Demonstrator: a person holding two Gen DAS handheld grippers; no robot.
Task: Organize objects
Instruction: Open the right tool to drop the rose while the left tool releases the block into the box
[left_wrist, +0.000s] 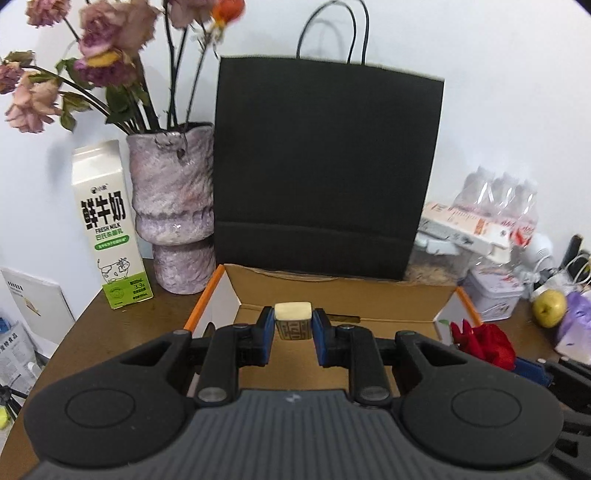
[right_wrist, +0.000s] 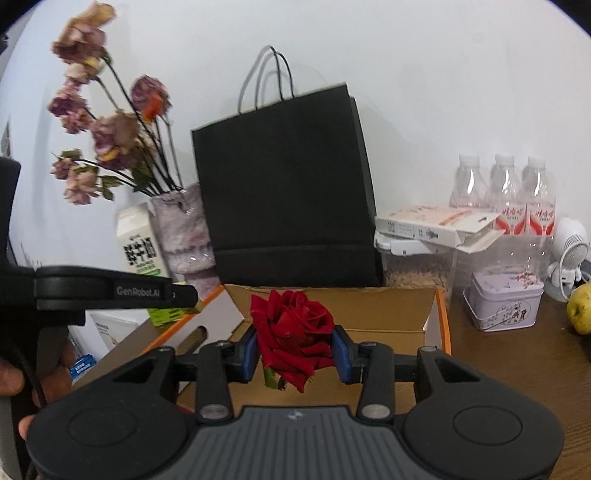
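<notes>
Both grippers hang over the open cardboard box (left_wrist: 343, 295) with orange edges that sits on the brown wooden table (left_wrist: 122, 325). Left gripper (left_wrist: 293, 323) is clamped on a small cream-topped block (left_wrist: 293, 319) with a dark patterned face below, pinched between its blue pads (left_wrist: 266, 325) above the box's near half. Right gripper (right_wrist: 297, 347) is clenched around a red rose head (right_wrist: 291, 332), a stub of green stem (right_wrist: 270, 378) poking out underneath, and it too hovers over the box. From the left camera that rose shows as a red bunch (left_wrist: 484, 341) at the box's right wall; from the right camera the left gripper's black side, marked GenRobot.AI (right_wrist: 110, 291), crosses the view with a hand (right_wrist: 22, 369) gripping its handle below.

Behind the box a black paper bag (left_wrist: 325, 166) with cord handles stands upright against the white wall. To its left is a mottled purple vase (left_wrist: 173, 206) of wilted pink flowers (left_wrist: 103, 55), and just beside that a fresh milk carton (left_wrist: 107, 225). To the right of the bag are a clear food container (right_wrist: 417, 266) with a flat white package (right_wrist: 436, 221) lying on its lid, three water bottles (right_wrist: 506, 199) in shrink wrap, a pale lilac tin (right_wrist: 506, 304) and a yellow-green apple (right_wrist: 580, 308), all well apart from the grippers.
</notes>
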